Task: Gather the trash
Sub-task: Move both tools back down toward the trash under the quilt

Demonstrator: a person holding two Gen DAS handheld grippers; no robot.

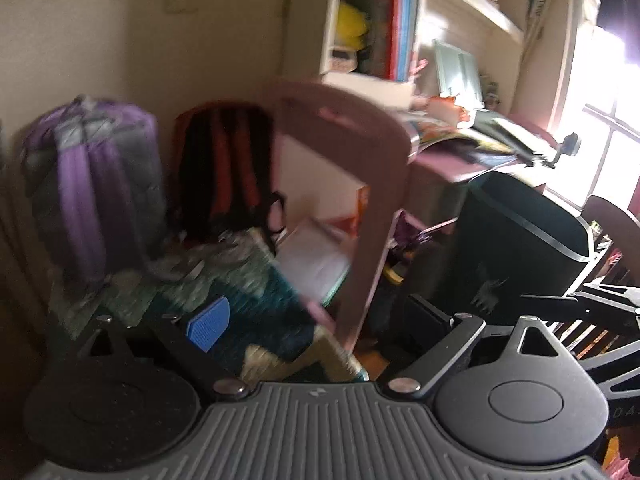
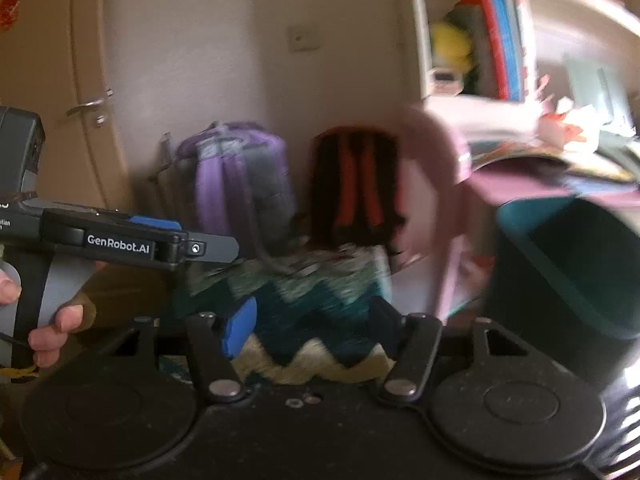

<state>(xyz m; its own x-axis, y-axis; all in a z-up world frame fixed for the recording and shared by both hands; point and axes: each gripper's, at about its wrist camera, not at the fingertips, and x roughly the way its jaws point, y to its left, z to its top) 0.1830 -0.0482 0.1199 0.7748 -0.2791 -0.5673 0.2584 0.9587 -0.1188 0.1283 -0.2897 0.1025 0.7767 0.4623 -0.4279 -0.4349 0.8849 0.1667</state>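
Both grippers, left [image 1: 308,316] and right [image 2: 312,328], stood spread and empty; blurred views near the pink chair [image 1: 360,184] risked knocking the dark bin [image 1: 520,240].

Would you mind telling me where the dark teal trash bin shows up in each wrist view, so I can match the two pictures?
Left wrist view: the dark teal trash bin stands right of centre, below the pink desk, just beyond the right finger.
Right wrist view: it fills the right edge, blurred, mouth tilted toward the camera.
Shared landmark: the purple backpack against the wall, beside the black-and-red backpack.
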